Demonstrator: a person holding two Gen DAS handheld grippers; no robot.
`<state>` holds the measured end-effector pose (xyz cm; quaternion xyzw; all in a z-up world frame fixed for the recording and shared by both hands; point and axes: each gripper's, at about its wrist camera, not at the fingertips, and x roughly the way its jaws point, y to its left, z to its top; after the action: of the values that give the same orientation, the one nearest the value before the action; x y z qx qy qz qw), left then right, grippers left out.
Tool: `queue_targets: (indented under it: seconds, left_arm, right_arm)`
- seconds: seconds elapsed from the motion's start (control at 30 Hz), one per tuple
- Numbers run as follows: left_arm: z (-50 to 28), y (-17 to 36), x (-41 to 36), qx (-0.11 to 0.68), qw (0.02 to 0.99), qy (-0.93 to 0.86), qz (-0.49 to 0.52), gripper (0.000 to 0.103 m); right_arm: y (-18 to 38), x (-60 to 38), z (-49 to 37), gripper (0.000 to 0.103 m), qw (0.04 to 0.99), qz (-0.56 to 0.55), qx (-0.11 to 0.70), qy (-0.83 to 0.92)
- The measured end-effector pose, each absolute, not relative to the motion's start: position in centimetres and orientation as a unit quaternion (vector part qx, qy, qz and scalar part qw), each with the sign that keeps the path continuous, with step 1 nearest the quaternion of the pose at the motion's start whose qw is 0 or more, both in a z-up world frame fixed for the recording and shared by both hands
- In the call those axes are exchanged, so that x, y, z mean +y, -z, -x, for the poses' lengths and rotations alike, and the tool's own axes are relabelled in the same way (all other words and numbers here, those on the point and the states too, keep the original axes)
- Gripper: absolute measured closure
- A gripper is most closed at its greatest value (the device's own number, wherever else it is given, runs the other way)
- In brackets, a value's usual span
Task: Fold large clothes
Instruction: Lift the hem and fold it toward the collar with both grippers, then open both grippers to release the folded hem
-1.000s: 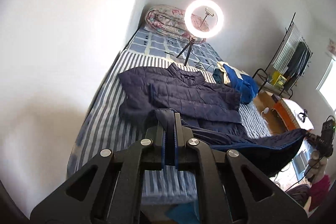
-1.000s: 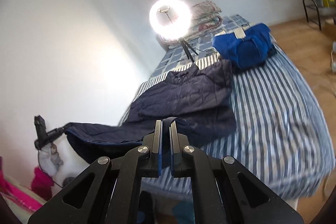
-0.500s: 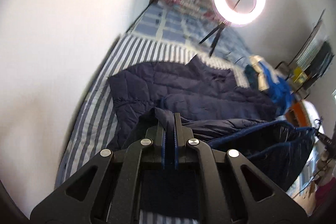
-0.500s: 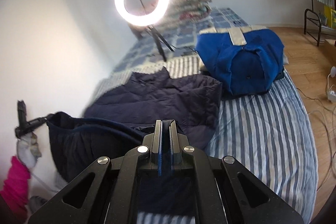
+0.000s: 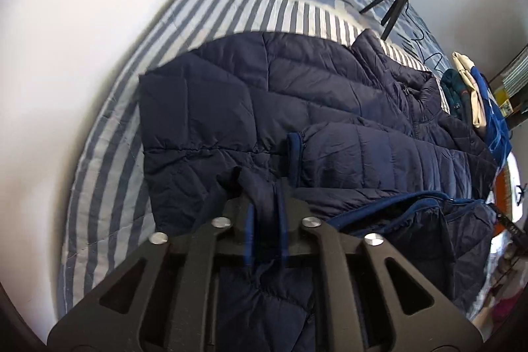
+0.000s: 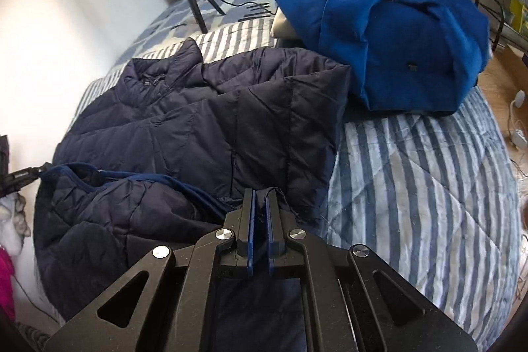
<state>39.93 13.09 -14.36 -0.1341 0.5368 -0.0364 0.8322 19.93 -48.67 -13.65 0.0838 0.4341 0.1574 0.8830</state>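
Left gripper (image 5: 265, 203): fingers closed on a bunched corner of the navy puffer jacket (image 5: 231, 108); right gripper (image 6: 260, 207): fingers likewise pinched on the hem at the opposite corner; hem edge strung between the two, lower portion lifted over the part lying flat on the striped bed (image 6: 412, 180); a sleeve (image 5: 379, 150) is folded across the chest, collar pointing toward the far end.

Risks, as judged: fabric is slick and quilted, and each grip looks to catch only a small wad; either corner could slip out under tension, dropping the fold askew; uneven travel of the two hands would lay the hem crooked on the shoulders; dragging rather than lifting could pull the folded sleeve back out, or trap air so the fold springs open.

Just beside the jacket's right edge, the blue garment pile (image 6: 396, 32); an overshoot sideways could snag it.

Farther on, the ring light tripod (image 6: 194, 2) and its cable stand on the bed near the collar; carrying the hem too far could knock it over.
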Motion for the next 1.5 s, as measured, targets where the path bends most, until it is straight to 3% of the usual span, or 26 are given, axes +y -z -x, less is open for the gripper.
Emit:
queue_targets:
  seconds: [0.1, 0.17, 0.23, 0.27, 0.33, 0.47, 0.63, 0.87, 0.97, 1.03, 1.2, 1.5]
  left_arm:
    - [-40.1, 13.6, 14.3, 0.544, 0.821, 0.059, 0.163, 0.059]
    - [-40.1, 12.7, 15.2, 0.538, 0.821, 0.066, 0.18, 0.053]
    - [-39.9, 11.3, 16.2, 0.523, 0.829, 0.059, 0.19, 0.034]
    - [-39.7, 10.6, 16.9, 0.513, 0.834, 0.054, 0.195, 0.03]
    - [-39.4, 9.9, 17.7, 0.502, 0.843, 0.044, 0.187, 0.028]
    - [-38.5, 10.5, 16.2, 0.505, 0.859, 0.054, 0.064, 0.028]
    - [-38.2, 11.9, 12.9, 0.509, 0.856, 0.083, -0.031, 0.028]
    - [-39.8, 13.3, 10.3, 0.501, 0.858, 0.087, -0.08, 0.028]
    - [-40.4, 14.3, 9.5, 0.508, 0.851, 0.09, -0.097, 0.039]
    - [-40.7, 14.9, 9.3, 0.512, 0.848, 0.09, -0.1, 0.058]
    - [-40.8, 15.5, 9.3, 0.513, 0.849, 0.087, -0.093, 0.088]
    - [-40.7, 15.5, 10.0, 0.511, 0.852, 0.085, -0.083, 0.097]
  right_arm:
    - [13.4, -49.6, -20.0, 0.087, 0.878, -0.099, 0.435, -0.176]
    - [12.9, -50.6, -19.7, 0.083, 0.88, -0.112, 0.424, -0.18]
    - [12.3, -51.7, -19.3, 0.077, 0.882, -0.126, 0.412, -0.19]
    - [12.2, -52.2, -18.9, 0.071, 0.883, -0.13, 0.407, -0.193]
    - [11.9, -52.9, -18.3, 0.063, 0.886, -0.133, 0.398, -0.196]
    - [12.6, -53.4, -16.9, 0.051, 0.895, -0.098, 0.387, -0.2]
    - [14.5, -52.8, -17.4, 0.051, 0.892, -0.088, 0.394, -0.204]
    - [15.0, -51.2, -18.6, 0.05, 0.888, -0.063, 0.4, -0.218]
    - [15.1, -50.7, -19.2, 0.05, 0.893, -0.045, 0.398, -0.205]
    - [14.8, -50.4, -19.1, 0.05, 0.9, -0.03, 0.387, -0.198]
    - [13.8, -49.0, -17.8, 0.05, 0.921, 0.031, 0.345, -0.179]
    - [14.6, -47.6, -19.3, 0.05, 0.911, 0.062, 0.36, -0.19]
